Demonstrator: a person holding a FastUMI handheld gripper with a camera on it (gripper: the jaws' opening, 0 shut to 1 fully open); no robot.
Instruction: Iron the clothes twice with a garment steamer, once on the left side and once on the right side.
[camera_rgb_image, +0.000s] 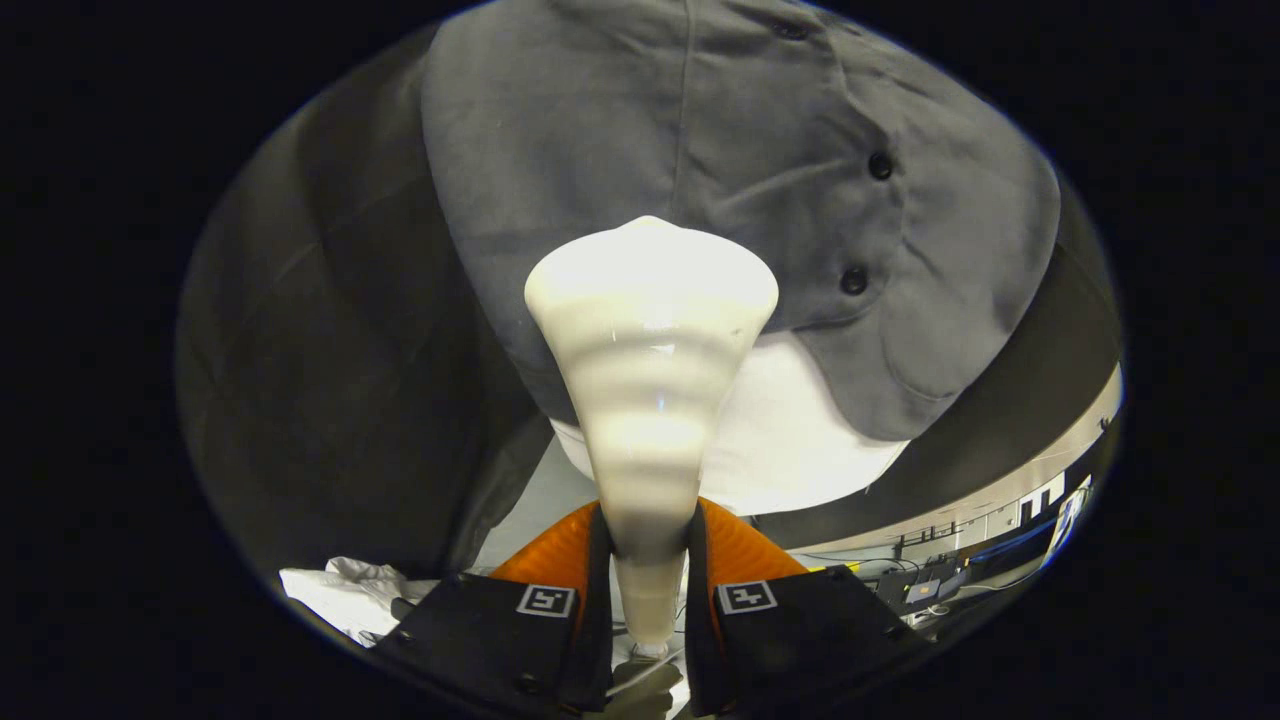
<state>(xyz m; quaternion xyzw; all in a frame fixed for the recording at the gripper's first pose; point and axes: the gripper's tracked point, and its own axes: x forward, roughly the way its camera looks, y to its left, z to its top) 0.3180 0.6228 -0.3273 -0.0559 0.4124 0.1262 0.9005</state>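
Right now your gripper (650, 560) has both fingers clamped on the narrow handle of the steamer (650, 360), one finger on each side of it. From that grip the cream-white steamer runs straight ahead and widens into a broad, rounded head at its far end.

That head sits against the grey shirt (700, 150), or very close to it (whether it actually touches the cloth cannot be told from this angle). It lies left of the button placket, where two dark buttons (880, 165) run down the shirt's right part; a third shows dimly higher up. A seam runs down the cloth just above the head.

Below the shirt's hem, a white layer (790, 450) shows behind the steamer, to its right. To the left, the dark booth wall (320, 350) hangs behind the shirt.

Near your left finger, some crumpled white cloth (340, 595) lies low down. Far off to the right, past the wall's edge, you can make out a lit room with cables and equipment (940, 580), too small to identify.
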